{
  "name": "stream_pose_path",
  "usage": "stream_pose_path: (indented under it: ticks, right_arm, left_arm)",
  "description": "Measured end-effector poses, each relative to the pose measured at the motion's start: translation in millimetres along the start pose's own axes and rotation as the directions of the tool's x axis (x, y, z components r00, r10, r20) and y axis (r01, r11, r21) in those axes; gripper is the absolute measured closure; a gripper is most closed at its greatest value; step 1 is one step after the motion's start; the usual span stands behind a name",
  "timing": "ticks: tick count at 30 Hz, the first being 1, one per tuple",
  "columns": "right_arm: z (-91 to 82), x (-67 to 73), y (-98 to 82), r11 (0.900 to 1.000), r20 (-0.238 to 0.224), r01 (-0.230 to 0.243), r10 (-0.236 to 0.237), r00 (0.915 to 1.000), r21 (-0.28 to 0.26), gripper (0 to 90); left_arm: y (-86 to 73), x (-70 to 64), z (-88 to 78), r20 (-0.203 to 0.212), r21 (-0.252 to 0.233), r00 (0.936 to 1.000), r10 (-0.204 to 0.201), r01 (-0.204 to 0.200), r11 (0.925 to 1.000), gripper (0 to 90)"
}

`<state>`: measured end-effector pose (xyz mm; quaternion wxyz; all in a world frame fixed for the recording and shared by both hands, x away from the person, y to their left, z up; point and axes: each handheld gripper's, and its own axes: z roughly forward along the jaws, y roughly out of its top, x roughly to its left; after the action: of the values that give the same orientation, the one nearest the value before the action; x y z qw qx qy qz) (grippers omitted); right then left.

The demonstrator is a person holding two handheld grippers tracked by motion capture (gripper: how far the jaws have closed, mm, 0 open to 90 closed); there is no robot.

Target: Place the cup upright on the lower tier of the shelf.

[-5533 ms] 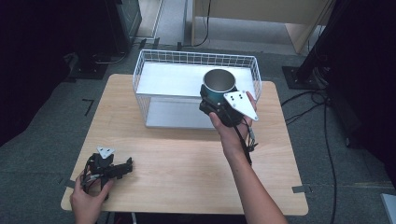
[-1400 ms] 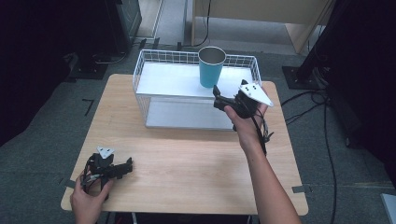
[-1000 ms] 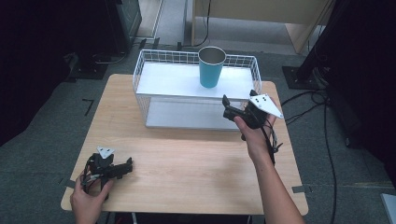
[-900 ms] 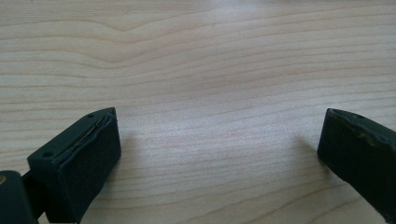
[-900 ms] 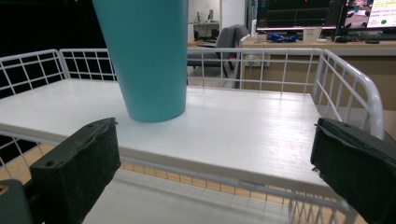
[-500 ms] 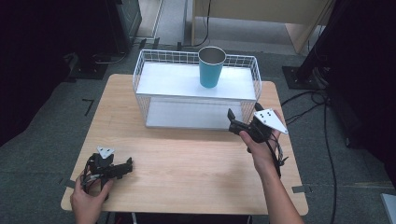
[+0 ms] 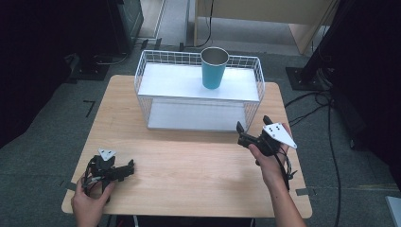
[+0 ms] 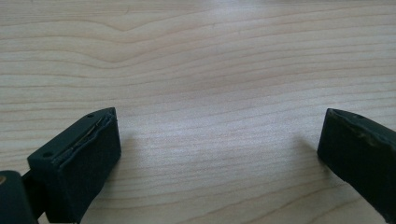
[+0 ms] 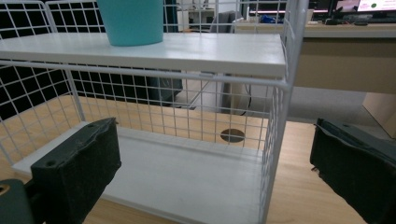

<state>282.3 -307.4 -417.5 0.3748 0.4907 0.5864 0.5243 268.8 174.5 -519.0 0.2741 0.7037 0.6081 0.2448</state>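
A teal cup (image 7: pixel 213 67) stands upright on the top shelf of a white wire rack (image 7: pixel 165 80) at the back of the wooden table. My right gripper (image 7: pixel 252 122) is held by a hand just in front of the rack's right front corner, open and empty. In the right gripper view its jaws stand wide apart, facing the rack (image 9: pixel 210 51), with the cup (image 9: pixel 131 21) up at the left. My left gripper (image 7: pixel 128 169) rests at the table's front left in a hand. It is open, and bare wood lies between its jaws (image 8: pixel 219 116).
The rack has a lower white shelf (image 7: pixel 194 116) with nothing on it. Bare tabletop (image 7: pixel 189 156) stretches between the two grippers. Cables (image 7: pixel 312 101) and dark stands lie on the floor to the right of the table.
The right gripper, which held the cup 5.5 s ago, has let it go on the top shelf and drawn back toward the person and down. The left gripper has stayed still.
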Motion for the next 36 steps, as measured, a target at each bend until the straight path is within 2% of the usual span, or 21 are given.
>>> stream_pose_path:
  ticks: [21,36]
  right_arm:
    - [-19.6,-23.2,-40.6,0.997,0.052,-0.013,0.009,0.9986,0.074,1.6]
    - [-33.6,-44.5,-70.3,0.989,0.096,-0.027,0.013,0.9953,0.145,1.6]
  left_arm:
    - [0.0,-0.1,0.1,-0.001,-0.002,1.0000,-0.002,0.002,1.0000,0.0]
    - [0.0,-0.1,0.1,0.000,-0.001,1.0000,-0.001,0.001,1.0000,0.0]
